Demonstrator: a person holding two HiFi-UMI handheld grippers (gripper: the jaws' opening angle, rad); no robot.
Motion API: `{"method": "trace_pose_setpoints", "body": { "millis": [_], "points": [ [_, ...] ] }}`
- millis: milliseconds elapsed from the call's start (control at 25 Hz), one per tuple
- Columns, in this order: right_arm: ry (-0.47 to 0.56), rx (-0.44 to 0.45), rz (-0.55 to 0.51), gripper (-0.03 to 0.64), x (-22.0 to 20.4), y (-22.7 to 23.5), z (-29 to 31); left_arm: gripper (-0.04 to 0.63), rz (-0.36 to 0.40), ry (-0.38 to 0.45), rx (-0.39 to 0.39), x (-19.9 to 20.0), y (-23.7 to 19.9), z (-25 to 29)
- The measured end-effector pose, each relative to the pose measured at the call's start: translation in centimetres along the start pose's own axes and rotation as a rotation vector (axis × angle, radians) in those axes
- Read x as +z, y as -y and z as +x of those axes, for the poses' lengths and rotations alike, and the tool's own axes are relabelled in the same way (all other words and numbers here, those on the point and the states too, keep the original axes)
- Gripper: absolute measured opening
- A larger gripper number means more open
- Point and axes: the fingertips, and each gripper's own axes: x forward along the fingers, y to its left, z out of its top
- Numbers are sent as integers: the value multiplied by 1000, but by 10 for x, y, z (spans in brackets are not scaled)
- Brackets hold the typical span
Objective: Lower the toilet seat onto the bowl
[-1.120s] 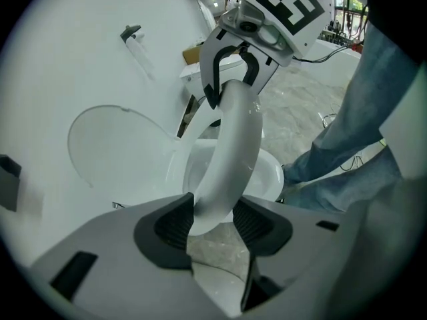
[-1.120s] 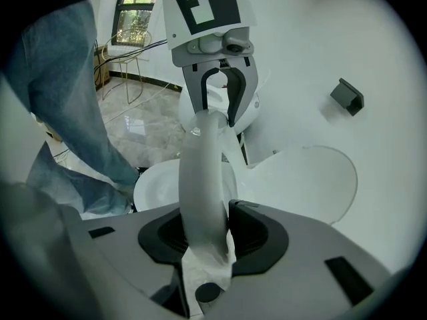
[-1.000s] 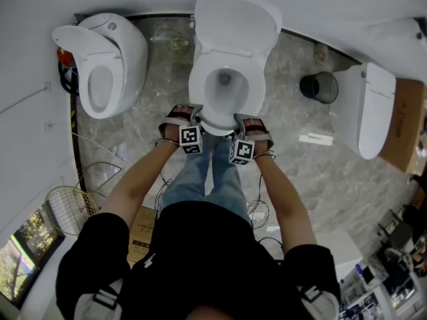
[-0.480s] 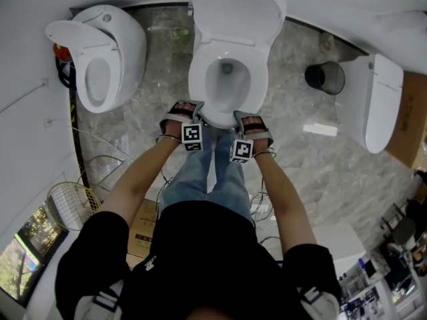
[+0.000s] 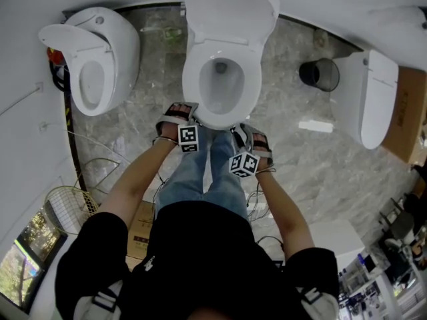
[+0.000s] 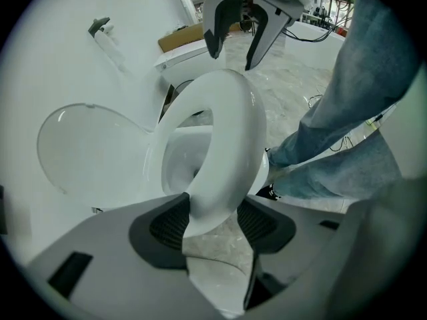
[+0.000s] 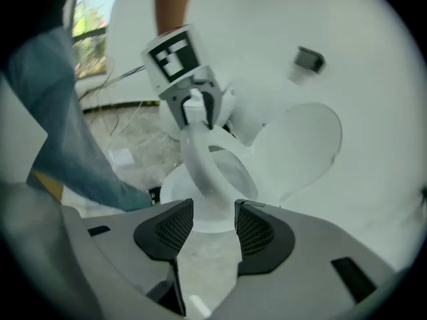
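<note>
The white toilet seat (image 5: 220,79) lies flat on the bowl, with the lid (image 5: 230,12) raised behind it. My left gripper (image 5: 189,111) is at the seat's front left rim. In the left gripper view the seat (image 6: 220,132) runs between its pads (image 6: 170,222), which stand loosely beside it. My right gripper (image 5: 239,133) sits a little back from the front right rim. Its jaws are opening, and only the tip of the seat (image 7: 207,172) lies between its pads (image 7: 257,229) with slim gaps. Each gripper view also shows the other gripper: right gripper (image 6: 233,29), left gripper (image 7: 193,109).
A second toilet (image 5: 93,59) stands at the left and a third (image 5: 373,99) at the right, beside a cardboard box (image 5: 407,112). A dark bin (image 5: 320,74) is on the marble floor. A wire basket (image 5: 67,205) and cables lie at the lower left. The person's shoes flank the bowl.
My right gripper has drawn back from the front rim toward the person and tilted. The left gripper has stayed at the rim. The seat has stayed down.
</note>
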Motion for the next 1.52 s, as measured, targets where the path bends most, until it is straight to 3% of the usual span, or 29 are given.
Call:
{"method": "trace_pose_setpoints", "body": {
  "millis": [240,320,440,560,680,880,1040,1160,1240,1320,1440,1520],
  "points": [
    [-57,156,1111,245,-50,-13,-3,227,13,-14,-2,1,5,6],
    [21,208,1450,247,-50,-12,3,229,17,-17,-1,1,7,7],
    [245,293,1925,253,-36,1,11,233,19,-18,-8,0,9,9],
    [372,263,2285,264,-40,11,20,236,19,-19,-12,-1,11,12],
    [345,245,2373,249,-46,3,34,238,19,-20,-13,1,14,14],
    [282,319,2340,155,-37,-6,53,244,4,-7,-13,0,16,19],
    [240,386,2365,147,-37,-11,58,294,-81,5,-38,-8,20,21],
    [239,399,2368,146,-40,-13,60,341,-213,15,-64,-21,25,17],
    [229,387,2370,146,-41,-16,59,348,-379,14,-109,-34,35,13],
    [231,383,2372,146,-42,-18,61,348,-627,8,-188,-50,50,12],
    [218,386,2373,147,-45,-20,65,347,-1118,48,-297,-67,59,8],
    [215,393,2369,149,-47,-24,67,331,-1485,182,-367,-62,55,5]
  ]
}}
